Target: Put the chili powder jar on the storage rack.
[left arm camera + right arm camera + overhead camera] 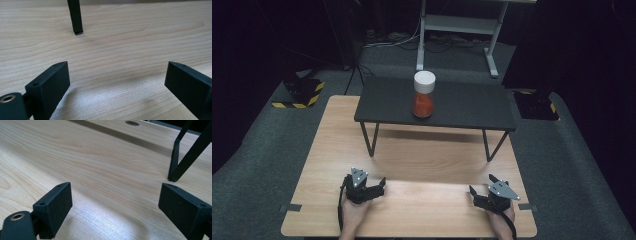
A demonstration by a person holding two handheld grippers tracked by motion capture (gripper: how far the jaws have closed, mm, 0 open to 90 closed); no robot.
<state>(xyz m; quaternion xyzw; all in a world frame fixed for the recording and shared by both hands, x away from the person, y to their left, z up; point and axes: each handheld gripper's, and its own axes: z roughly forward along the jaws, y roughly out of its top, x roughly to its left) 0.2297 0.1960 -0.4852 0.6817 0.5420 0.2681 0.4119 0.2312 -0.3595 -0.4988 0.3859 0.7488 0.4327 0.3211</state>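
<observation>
A clear jar (423, 94) with a white lid and orange-red contents stands upright on a small black raised shelf (472, 107) at the far half of the wooden table (412, 160). My left gripper (367, 182) rests near the table's front edge at the left, held by a hand, jaws wide apart with nothing between them. In the left gripper view my left gripper (117, 82) faces bare wood. My right gripper (479, 186) sits at the front right, also open and empty. Bare wood also lies between the jaws of my right gripper (115, 205) in its own view.
The shelf stands on thin black legs (370, 140); one leg (75, 17) shows ahead of the left gripper and another leg (185, 157) ahead of the right. Grey carpet (262, 150) surrounds the table. A metal desk frame (457, 30) stands behind.
</observation>
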